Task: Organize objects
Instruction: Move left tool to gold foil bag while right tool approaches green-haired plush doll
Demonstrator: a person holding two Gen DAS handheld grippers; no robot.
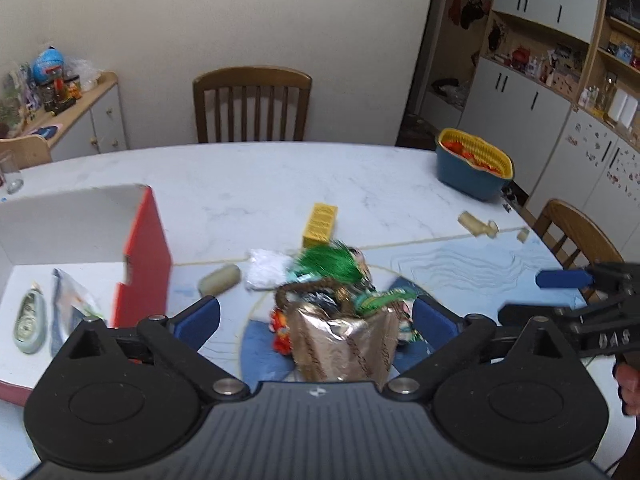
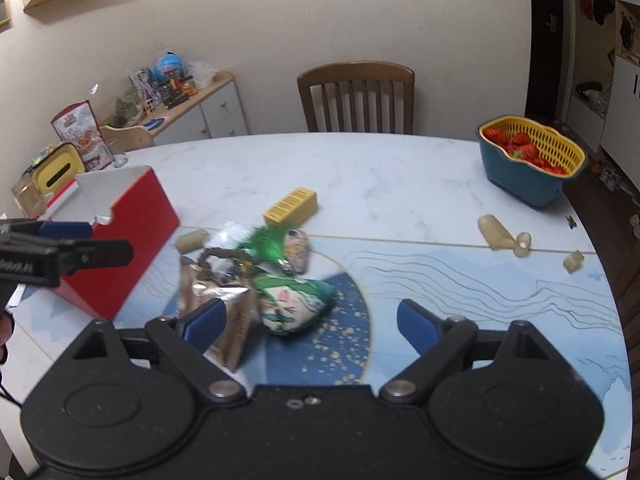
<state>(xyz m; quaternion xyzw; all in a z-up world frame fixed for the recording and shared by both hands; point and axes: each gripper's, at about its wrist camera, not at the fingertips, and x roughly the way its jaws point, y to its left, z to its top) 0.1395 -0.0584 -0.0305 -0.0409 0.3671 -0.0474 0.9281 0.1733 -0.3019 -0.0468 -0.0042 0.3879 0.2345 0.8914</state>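
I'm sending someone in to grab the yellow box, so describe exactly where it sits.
On the white table, look right of the red box, at the pile's far edge. The yellow box lies flat there: small, the only yellow rectangular thing, with printed lines on top.

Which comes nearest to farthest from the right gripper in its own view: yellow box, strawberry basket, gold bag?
1. Gold bag: by the left finger of the right gripper.
2. Yellow box: mid-table, beyond the pile.
3. Strawberry basket: far right edge of the table.
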